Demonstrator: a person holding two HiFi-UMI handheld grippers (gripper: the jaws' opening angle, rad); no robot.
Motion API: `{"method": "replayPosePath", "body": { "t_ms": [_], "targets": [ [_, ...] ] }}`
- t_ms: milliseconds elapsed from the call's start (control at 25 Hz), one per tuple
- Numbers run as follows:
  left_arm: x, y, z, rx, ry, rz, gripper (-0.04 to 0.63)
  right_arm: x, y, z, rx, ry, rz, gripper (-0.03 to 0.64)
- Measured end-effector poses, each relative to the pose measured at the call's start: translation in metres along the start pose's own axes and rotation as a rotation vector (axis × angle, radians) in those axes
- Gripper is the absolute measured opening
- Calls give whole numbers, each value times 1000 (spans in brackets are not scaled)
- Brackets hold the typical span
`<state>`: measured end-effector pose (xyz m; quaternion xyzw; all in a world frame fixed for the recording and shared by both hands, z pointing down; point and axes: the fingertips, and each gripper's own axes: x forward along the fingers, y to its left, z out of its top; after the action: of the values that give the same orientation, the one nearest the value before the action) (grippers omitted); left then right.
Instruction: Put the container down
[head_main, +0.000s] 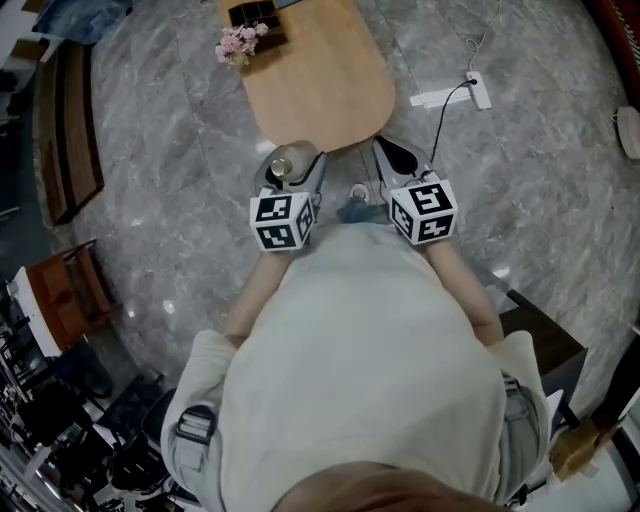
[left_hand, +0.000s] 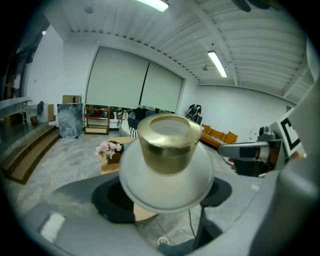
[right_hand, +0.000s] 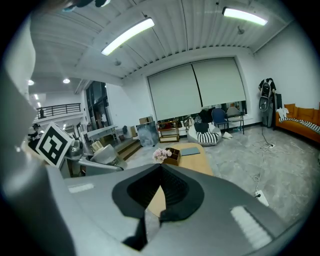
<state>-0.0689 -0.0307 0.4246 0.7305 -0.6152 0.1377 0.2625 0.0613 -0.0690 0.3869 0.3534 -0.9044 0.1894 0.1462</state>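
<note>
Left hand-held gripper (head_main: 291, 170), held forward, grasps container (left_hand: 167, 150); right hand-held gripper (right_hand: 159, 194) clenched, empty.

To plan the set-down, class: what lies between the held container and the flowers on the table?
Only bare tabletop. The head view shows this best: nothing stands between the container and the flowers.

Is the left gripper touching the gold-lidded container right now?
Touching. The left gripper view shows the container wedged between the left gripper's two dark pads, both pressed against its white body.
</note>
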Motion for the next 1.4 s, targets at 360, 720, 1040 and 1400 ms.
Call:
{"method": "replayPosePath", "body": {
  "t_ms": [360, 720, 1040, 1400],
  "targets": [
    [44, -7, 16, -13, -4, 36, 348, 26, -34, 9, -12, 24, 56, 2],
    [73, 3, 0, 2, 60, 53, 348, 43, -42, -13, 55, 73, 62, 2],
    [117, 27, -26, 0, 135, 12, 348, 77, -56, -32, 99, 122, 12, 2],
    [204, 57, -63, 44, 203, -36, 348, 136, -87, -54, 67, 193, -21, 2]
  ]
}}
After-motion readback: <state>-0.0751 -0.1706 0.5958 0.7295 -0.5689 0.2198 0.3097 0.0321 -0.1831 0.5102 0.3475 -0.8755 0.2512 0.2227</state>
